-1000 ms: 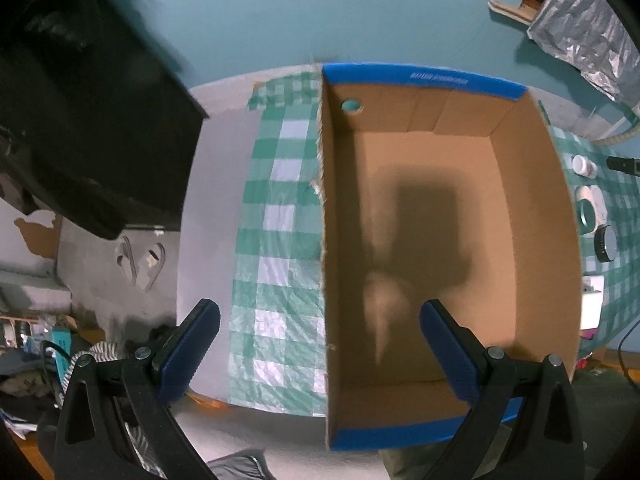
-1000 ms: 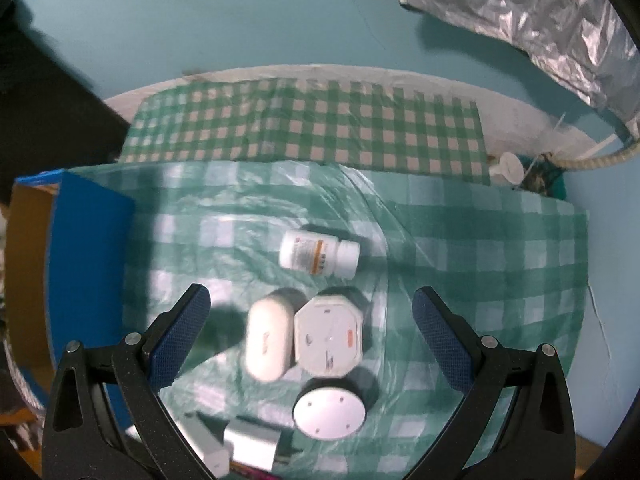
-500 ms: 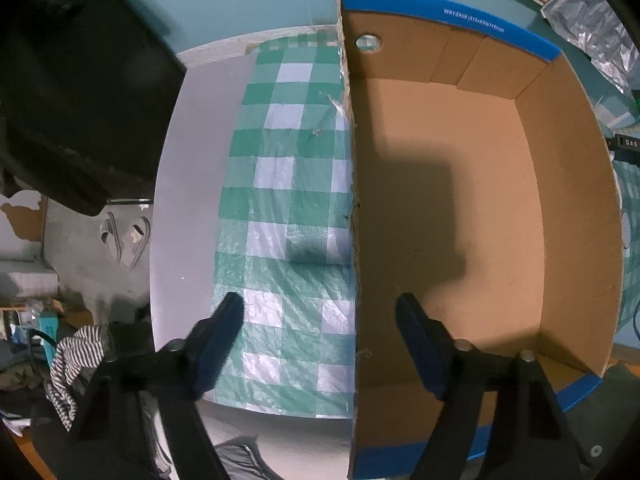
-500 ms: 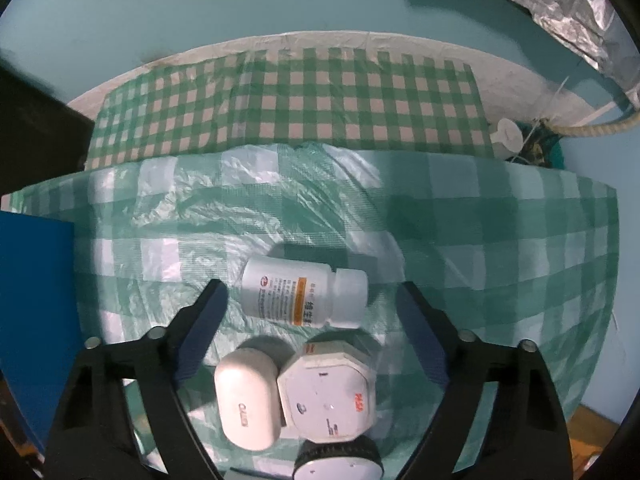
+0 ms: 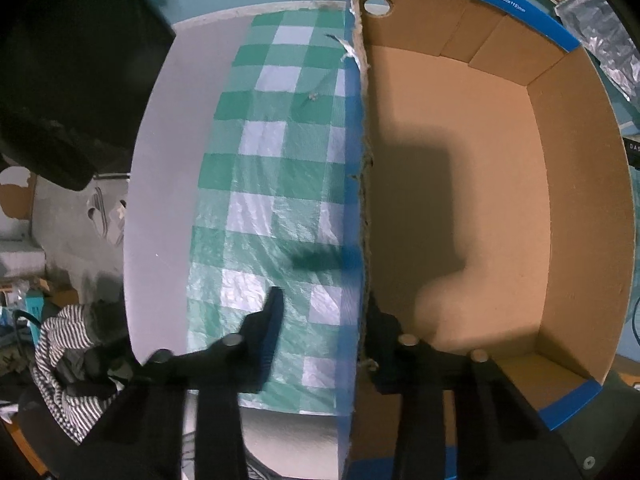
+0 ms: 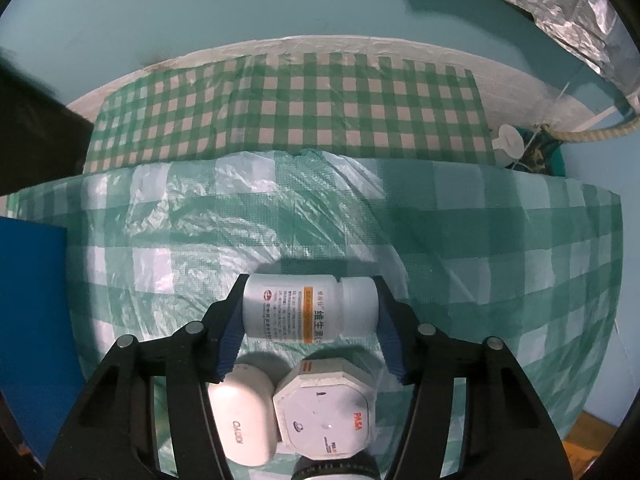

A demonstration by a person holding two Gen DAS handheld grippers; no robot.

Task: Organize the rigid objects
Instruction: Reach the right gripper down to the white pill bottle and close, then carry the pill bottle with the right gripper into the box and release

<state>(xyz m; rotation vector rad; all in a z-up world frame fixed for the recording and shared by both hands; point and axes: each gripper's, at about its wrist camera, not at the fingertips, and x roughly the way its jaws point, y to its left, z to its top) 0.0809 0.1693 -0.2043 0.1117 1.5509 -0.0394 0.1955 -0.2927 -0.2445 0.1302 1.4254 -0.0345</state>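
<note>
An open cardboard box with blue outer faces stands on the checked cloth; nothing lies on its visible floor. My left gripper straddles the box's left wall, one finger outside and one inside, jaws closed in near the wall. My right gripper is shut on a white pill bottle that lies sideways on the cloth. Just below it sit a white oval case and a white octagonal device.
The box's blue side shows at the left of the right wrist view. A green checked cloth under plastic film covers the table. Crumpled foil hangs at the far right. A dark object looms at left.
My left gripper slid left and its jaws narrowed around the box's left wall. My right gripper moved forward over the bottle and closed on it.
</note>
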